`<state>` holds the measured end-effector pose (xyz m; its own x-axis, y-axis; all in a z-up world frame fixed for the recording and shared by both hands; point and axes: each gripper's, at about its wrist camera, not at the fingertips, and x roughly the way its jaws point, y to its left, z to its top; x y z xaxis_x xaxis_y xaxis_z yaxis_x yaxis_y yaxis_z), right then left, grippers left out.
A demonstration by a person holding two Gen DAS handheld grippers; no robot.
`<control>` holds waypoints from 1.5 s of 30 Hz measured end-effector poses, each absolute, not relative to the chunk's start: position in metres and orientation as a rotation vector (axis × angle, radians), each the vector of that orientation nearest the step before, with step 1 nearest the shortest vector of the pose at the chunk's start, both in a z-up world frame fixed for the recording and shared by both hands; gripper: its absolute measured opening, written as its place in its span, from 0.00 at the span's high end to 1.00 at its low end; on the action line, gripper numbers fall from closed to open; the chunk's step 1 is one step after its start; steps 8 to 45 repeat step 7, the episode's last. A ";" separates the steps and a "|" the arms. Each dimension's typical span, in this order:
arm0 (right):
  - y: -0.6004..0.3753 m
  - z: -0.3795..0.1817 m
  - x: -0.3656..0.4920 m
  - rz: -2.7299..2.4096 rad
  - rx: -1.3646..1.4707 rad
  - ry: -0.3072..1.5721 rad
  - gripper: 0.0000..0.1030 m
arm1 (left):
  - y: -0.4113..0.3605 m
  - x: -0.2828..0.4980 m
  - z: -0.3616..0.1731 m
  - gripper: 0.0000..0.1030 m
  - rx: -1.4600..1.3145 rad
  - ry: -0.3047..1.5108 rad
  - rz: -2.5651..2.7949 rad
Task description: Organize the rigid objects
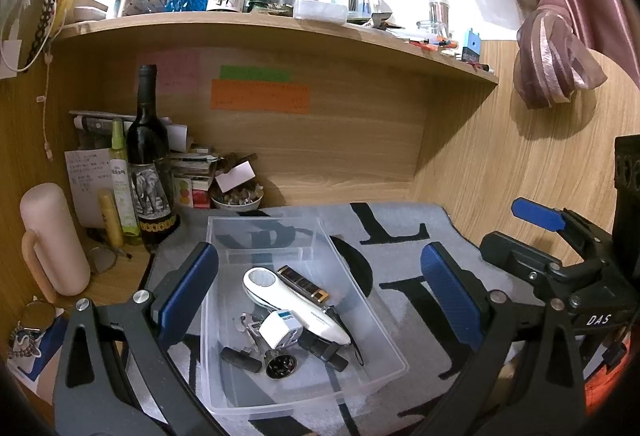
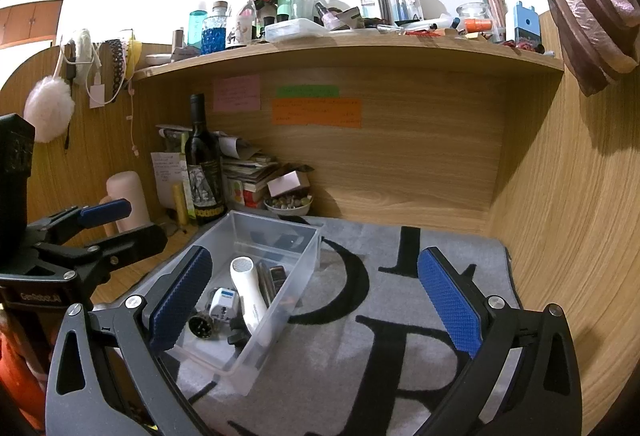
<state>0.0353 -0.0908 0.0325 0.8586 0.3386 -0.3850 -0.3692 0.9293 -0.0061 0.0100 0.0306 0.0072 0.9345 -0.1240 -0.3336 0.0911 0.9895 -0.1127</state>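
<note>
Several small, stiff, likely light items fill the clear bin, best lifted by its thin, slippery-looking walls; left gripper and right gripper both hang spread, empty.

A clear glossy plastic bin sits on a napped grey cloth mat before matt wood-grain panelling.

The bin stands open-topped on the grey mat, so its inside can be entered from above. To its right the mat lies bare up to the wooden side wall. On its left the wine bottle, pink mug and paper stack crowd the corner, and the shelf overhangs the back.
</note>
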 end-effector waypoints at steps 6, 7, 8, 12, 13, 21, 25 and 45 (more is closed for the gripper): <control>-0.088 0.032 0.037 0.371 -0.079 0.396 0.00 | 0.031 0.012 0.008 0.00 -0.092 0.346 -0.114; -0.088 0.031 0.037 0.372 -0.078 0.399 0.00 | 0.031 0.011 0.008 0.00 -0.092 0.347 -0.113; -0.088 0.031 0.037 0.372 -0.078 0.399 0.00 | 0.031 0.011 0.008 0.00 -0.092 0.347 -0.113; -0.088 0.031 0.037 0.372 -0.078 0.399 0.00 | 0.031 0.011 0.008 0.00 -0.092 0.347 -0.113; -0.088 0.031 0.037 0.372 -0.078 0.399 0.00 | 0.031 0.011 0.008 0.00 -0.092 0.347 -0.113; -0.088 0.031 0.037 0.372 -0.078 0.399 0.00 | 0.031 0.011 0.008 0.00 -0.092 0.347 -0.113; -0.088 0.031 0.037 0.372 -0.078 0.399 0.00 | 0.031 0.011 0.008 0.00 -0.092 0.347 -0.113; -0.088 0.031 0.037 0.372 -0.078 0.399 0.00 | 0.031 0.011 0.008 0.00 -0.092 0.347 -0.113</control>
